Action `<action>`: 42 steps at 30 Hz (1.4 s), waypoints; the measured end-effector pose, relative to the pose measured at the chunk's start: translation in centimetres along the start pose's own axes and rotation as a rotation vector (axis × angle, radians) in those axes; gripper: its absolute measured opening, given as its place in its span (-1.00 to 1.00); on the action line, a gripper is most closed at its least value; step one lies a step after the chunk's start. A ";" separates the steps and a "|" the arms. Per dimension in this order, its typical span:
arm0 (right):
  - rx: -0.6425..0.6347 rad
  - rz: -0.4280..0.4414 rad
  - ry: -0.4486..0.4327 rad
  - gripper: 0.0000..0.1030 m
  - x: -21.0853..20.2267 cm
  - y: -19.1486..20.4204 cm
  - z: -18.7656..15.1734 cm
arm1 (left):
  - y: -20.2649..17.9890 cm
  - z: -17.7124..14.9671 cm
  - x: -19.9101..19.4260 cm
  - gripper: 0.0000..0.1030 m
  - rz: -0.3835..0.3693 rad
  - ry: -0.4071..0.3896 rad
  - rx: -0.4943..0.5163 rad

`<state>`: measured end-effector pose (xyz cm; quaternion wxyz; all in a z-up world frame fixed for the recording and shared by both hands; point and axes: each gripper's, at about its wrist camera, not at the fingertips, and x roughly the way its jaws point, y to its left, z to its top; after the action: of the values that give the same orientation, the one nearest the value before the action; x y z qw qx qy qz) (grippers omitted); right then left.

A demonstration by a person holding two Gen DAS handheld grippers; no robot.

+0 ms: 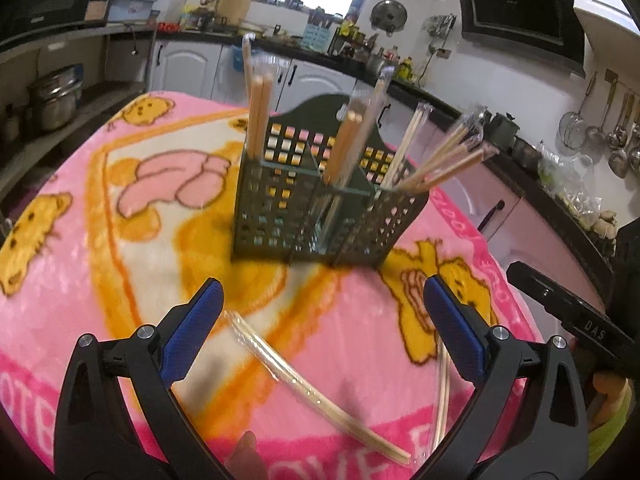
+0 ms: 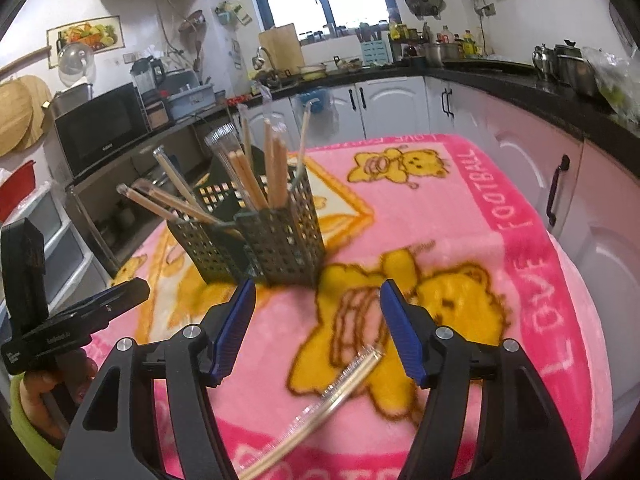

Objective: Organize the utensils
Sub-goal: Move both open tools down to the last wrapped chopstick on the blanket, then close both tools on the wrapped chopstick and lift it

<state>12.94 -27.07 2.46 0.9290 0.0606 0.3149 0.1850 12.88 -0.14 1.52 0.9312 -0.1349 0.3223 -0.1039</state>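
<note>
1. Hovering over the near part of the pink cartoon blanket (image 1: 100, 208), the left gripper (image 1: 320, 320) has its blue-padded jaws spread as wide as they go, with nothing clamped; one wrapped pair of chopsticks (image 1: 316, 396) lies flat on the blanket between and just below the fingers, running from near right to far left, so the wide stance looks meant to straddle it

2. Holding nothing either, the right gripper (image 2: 318, 328) stands with its jaws partly open; a second wrapped pair (image 2: 340, 384) lies on the yellow bear print just below them, slanting toward the near left, and this narrower gap seems sized for a slim bundle

3. Standing farther back near the middle of the blanket, the dark perforated utensil holder (image 1: 320, 216) is the likely destination: its compartments already hold several wrapped chopstick pairs (image 1: 260, 116), some nearly upright on the left, others leaning out to the right in the left wrist view

4. Judging by that, most of the sorting is done and the two flat pairs are what remains; I judge each gripper to be lined up for its own pair

5. Lying in slippery clear sleeves on soft pile, the pairs may slide or roll when pinched, so a centred grip matters

6. Crowding the edge of each view, the other gripper's body shows the hands working close together; whether they would collide over the holder cannot be told
</note>
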 end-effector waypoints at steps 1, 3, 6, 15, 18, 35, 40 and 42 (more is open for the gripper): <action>0.004 -0.003 0.007 0.21 0.1 -0.2 -0.3 | -0.1 -0.2 0.1 0.79 -0.002 0.004 -0.002; 0.009 -0.004 0.020 0.21 0.3 -0.5 -0.8 | -0.1 -0.7 0.5 0.79 -0.004 0.021 -0.005; 0.010 -0.008 0.049 0.21 0.9 -0.6 -1.5 | -0.2 -1.5 1.1 0.79 -0.004 0.050 -0.008; 0.029 -0.009 0.114 0.21 2.3 -1.3 -3.5 | 0.7 -3.4 3.1 0.79 -0.013 0.154 -0.063; 0.041 -0.008 0.128 0.21 2.7 -1.7 -3.8 | 1.7 -4.2 3.9 0.79 -0.024 0.183 -0.112; 0.121 0.003 0.268 0.21 6.7 -3.5 -4.4 | 3.7 -1.8 7.8 0.52 0.013 0.231 -0.196; 0.105 -0.023 0.305 0.12 8.4 -3.5 -3.9 | 4.0 -1.0 8.8 0.45 0.043 0.203 -0.196; 0.088 -0.051 0.305 0.03 8.8 -3.3 -3.7 | 4.0 -0.8 9.2 0.29 0.070 0.189 -0.183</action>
<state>18.14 -26.76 -6.23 0.8713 0.0646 0.4614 0.1544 19.87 0.87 -5.63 0.8836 -0.1977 0.4211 -0.0539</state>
